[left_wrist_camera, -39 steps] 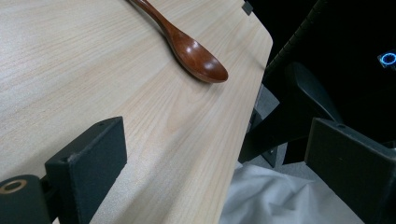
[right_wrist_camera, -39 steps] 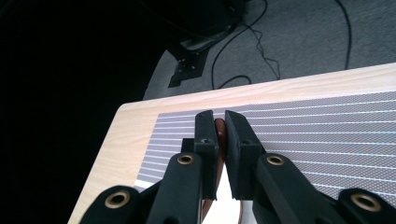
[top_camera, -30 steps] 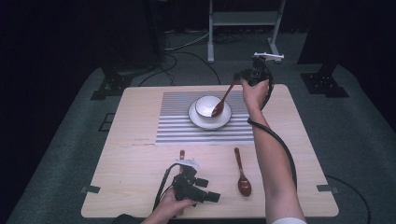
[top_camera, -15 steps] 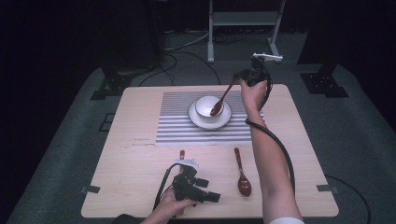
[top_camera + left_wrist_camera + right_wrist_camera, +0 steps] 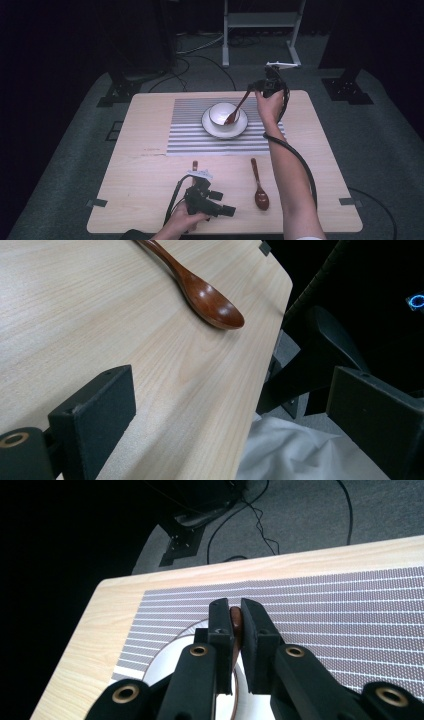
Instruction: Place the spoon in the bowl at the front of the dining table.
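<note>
A brown wooden spoon [image 5: 237, 109] is being gripped at its handle by the closed jaws of the right gripper [image 5: 256, 88], its tip resting inside the white bowl [image 5: 222, 113] on the striped mat [image 5: 190, 131]. The left gripper [image 5: 226, 209] is being held open over the worktop [image 5: 140, 175], near a second spoon [image 5: 200, 290].

right gripper [image 5: 251, 89] edged slightly nearer the bowl [image 5: 223, 113], held spoon [image 5: 236, 107] dipping a little deeper
</note>
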The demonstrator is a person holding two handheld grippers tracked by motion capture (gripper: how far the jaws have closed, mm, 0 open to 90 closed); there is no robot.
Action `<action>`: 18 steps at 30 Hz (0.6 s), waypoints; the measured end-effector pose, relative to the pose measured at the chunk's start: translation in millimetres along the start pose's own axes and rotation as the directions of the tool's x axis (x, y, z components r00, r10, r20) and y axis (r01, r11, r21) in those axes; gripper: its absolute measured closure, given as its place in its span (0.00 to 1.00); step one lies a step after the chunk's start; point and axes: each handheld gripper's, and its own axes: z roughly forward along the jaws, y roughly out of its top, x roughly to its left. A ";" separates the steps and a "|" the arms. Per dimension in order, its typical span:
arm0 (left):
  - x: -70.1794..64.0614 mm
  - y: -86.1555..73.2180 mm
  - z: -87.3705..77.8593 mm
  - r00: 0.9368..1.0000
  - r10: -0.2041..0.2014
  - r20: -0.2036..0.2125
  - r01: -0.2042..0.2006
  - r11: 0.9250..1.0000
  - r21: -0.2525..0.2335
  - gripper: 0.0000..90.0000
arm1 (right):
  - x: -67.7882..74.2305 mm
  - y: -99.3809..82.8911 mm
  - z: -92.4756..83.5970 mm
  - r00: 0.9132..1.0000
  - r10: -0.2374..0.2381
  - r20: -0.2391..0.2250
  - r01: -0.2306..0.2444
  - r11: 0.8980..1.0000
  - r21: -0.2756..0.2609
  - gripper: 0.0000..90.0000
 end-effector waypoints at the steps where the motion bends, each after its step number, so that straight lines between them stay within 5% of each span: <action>1: -0.2 0.0 0.1 1.000 -0.005 0.001 0.005 1.000 -0.004 0.05 | -0.8 -0.8 0.4 1.000 -0.002 0.002 0.002 1.000 0.004 0.93; 18: 0.3 0.2 -0.2 1.000 -0.002 -0.002 0.002 1.000 -0.003 0.05 | -17.6 -12.3 5.2 1.000 0.014 0.008 -0.014 0.999 0.034 0.90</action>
